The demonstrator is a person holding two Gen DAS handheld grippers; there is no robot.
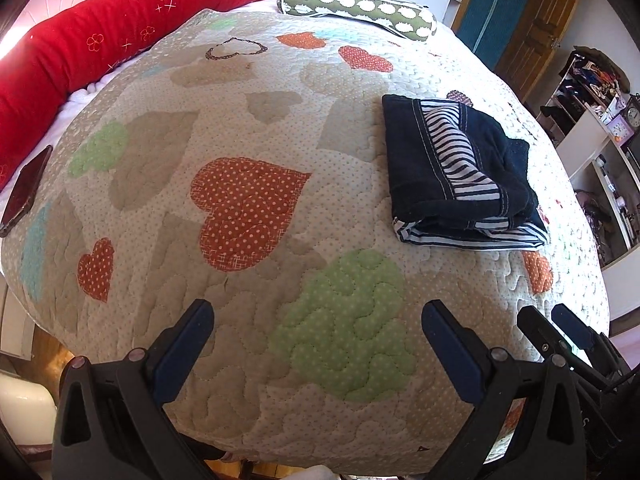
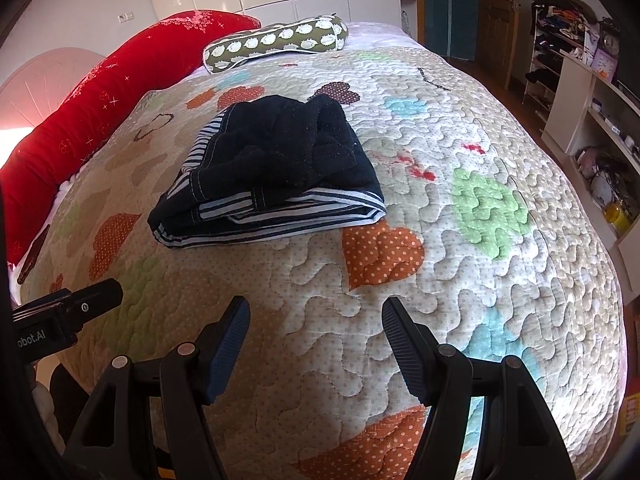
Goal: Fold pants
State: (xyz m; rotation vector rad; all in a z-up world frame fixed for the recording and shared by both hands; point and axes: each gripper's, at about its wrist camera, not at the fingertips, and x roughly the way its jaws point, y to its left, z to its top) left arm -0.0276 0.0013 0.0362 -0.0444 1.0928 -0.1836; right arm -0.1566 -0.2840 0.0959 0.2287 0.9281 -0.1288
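Observation:
The dark navy pants [image 1: 460,172] with a blue-and-white striped lining lie folded in a compact bundle on the quilted bed cover [image 1: 248,128]. They also show in the right wrist view [image 2: 272,172], ahead and left of centre. My left gripper [image 1: 320,312] is open and empty above the near part of the bed, well short of the pants. My right gripper [image 2: 316,308] is open and empty, also short of the pants. The right gripper shows at the lower right of the left wrist view [image 1: 556,316].
A long red pillow [image 1: 80,52] lies along the left side of the bed. A green patterned bolster [image 1: 356,8] lies at the far end. A dark phone [image 1: 26,192] rests at the left edge. Shelves with clutter [image 2: 592,120] stand to the right.

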